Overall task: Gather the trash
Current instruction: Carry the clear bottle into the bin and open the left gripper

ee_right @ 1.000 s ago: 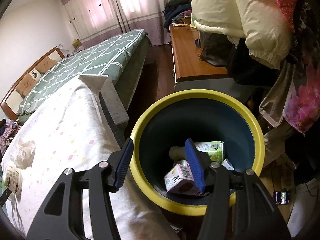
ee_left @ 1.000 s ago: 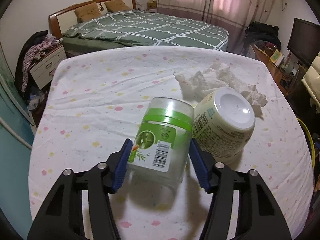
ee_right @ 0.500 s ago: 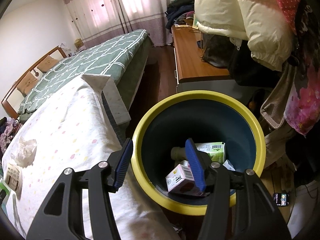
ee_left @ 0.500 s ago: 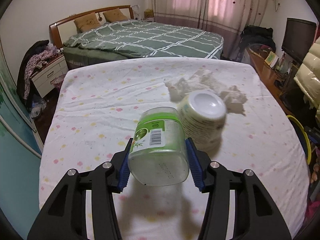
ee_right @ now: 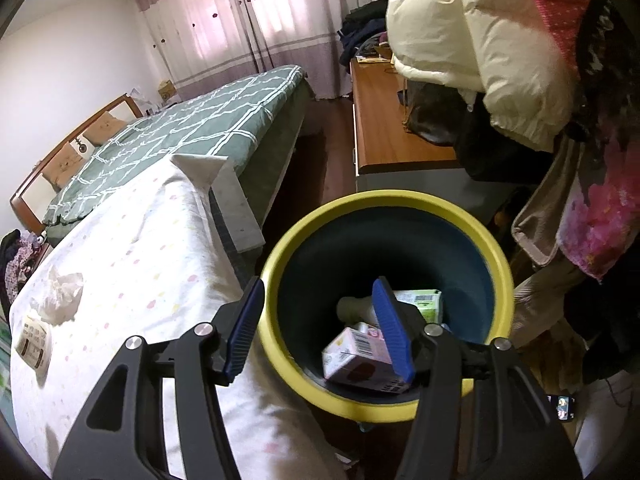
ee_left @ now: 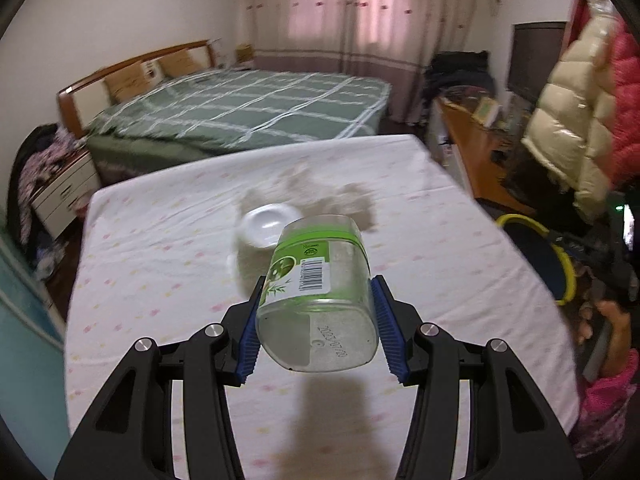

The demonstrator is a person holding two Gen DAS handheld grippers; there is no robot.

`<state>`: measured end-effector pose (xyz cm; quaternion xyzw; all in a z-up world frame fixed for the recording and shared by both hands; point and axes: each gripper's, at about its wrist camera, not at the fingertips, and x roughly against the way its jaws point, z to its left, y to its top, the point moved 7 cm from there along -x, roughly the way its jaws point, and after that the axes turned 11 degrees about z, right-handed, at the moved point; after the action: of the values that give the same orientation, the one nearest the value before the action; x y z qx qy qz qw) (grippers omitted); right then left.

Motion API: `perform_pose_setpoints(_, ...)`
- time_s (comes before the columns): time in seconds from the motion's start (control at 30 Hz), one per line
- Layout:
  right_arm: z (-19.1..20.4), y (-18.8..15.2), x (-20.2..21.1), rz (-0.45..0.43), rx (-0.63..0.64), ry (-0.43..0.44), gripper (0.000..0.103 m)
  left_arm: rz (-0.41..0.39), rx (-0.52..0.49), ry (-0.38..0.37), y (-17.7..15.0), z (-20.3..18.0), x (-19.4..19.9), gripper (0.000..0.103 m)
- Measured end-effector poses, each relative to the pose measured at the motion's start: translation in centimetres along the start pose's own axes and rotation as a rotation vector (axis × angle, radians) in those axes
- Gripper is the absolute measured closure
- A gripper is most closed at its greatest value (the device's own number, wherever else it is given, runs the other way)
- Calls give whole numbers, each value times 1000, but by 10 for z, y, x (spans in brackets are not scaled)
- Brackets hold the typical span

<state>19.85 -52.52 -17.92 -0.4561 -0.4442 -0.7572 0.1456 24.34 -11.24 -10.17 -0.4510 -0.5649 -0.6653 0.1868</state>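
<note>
The left gripper (ee_left: 316,326), low in the centre of its frame, is clamped on a clear plastic jar with a green label and barcode (ee_left: 318,296); both blue ribbed pads press the jar's sides, its base faces the camera and it is lifted clear of the bed. Just behind it, a little left of centre, a white round paper cup (ee_left: 266,226) lies on the white sheet with pastel dots (ee_left: 160,264), and a blurred heap of crumpled white tissue (ee_left: 340,200) sits beyond that. At the right edge of this frame part of a dark blue bin with a yellow rim (ee_left: 560,264) shows.

The right gripper (ee_right: 320,328), at the bottom centre of its frame, stands open with nothing between its pads, one finger over the bin's rim (ee_right: 384,412). Inside the bin lie a pink and white carton (ee_right: 352,364) and a green and white pack (ee_right: 424,304). At the left edge of that frame the tissue (ee_right: 60,296) and the cup (ee_right: 34,340) rest on the sheet (ee_right: 160,280).
</note>
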Motion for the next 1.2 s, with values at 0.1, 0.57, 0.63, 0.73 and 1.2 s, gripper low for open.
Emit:
perform_pose_setpoints(0.1, -14, -1, 6, -5, -2, -6, 49, -9, -43, -46, 12, -34, -2, 53)
perform_pose_setpoints(0.57, -74, -11, 25, -15, -32, 0, 48, 70, -229, -198, 60, -200, -70, 52)
perform_pose_setpoints(0.63, -83, -13, 27, -12, -48, 5, 48, 96, -248, -208, 61, -221, -84, 53)
perform_pose_setpoints(0.73, -95, -14, 26, -7, -66, 4, 48, 137, -286, -228, 59, -250, -104, 53)
perform_pose_setpoints(1.2, -130, -10, 21, 2, -122, -19, 48, 259, -398, -282, 57, -365, -175, 53)
